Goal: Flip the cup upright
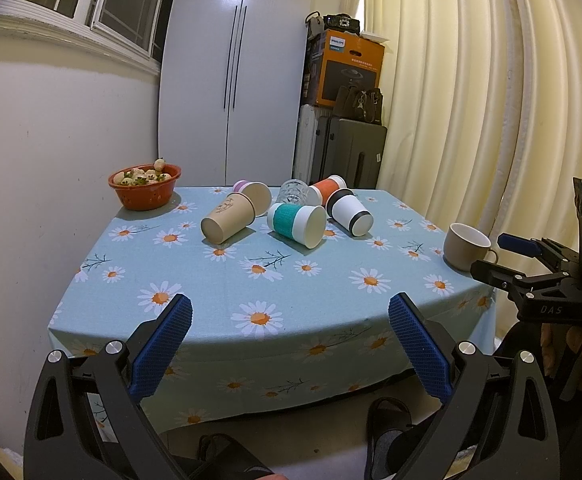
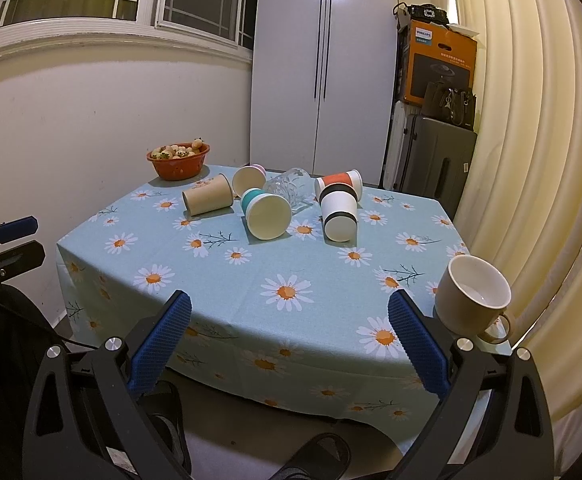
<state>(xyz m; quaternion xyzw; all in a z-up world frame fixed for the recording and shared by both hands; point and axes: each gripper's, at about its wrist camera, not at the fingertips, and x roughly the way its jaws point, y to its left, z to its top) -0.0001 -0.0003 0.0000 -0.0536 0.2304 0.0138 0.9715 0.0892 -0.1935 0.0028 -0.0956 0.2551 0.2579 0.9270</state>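
Several cups lie on their sides mid-table: a brown paper cup (image 1: 227,218) (image 2: 207,199), a teal-banded cup (image 1: 297,225) (image 2: 266,213), a black-and-white cup (image 1: 349,211) (image 2: 339,215), an orange-banded cup (image 1: 326,190) (image 2: 339,181), a pink-based cup (image 1: 254,194) (image 2: 249,178) and a clear glass (image 1: 292,192) (image 2: 288,187). A beige mug (image 1: 466,246) (image 2: 471,296) stands upright at the right edge. My left gripper (image 1: 290,334) is open and empty over the near table edge. My right gripper (image 2: 289,334) is open and empty, left of the mug.
The table has a blue daisy tablecloth (image 1: 275,296) (image 2: 251,280). A red bowl of fruit (image 1: 145,185) (image 2: 178,164) sits at the back left by the wall. A curtain (image 2: 531,160) hangs at the right. Suitcases (image 1: 351,156) and boxes stand behind.
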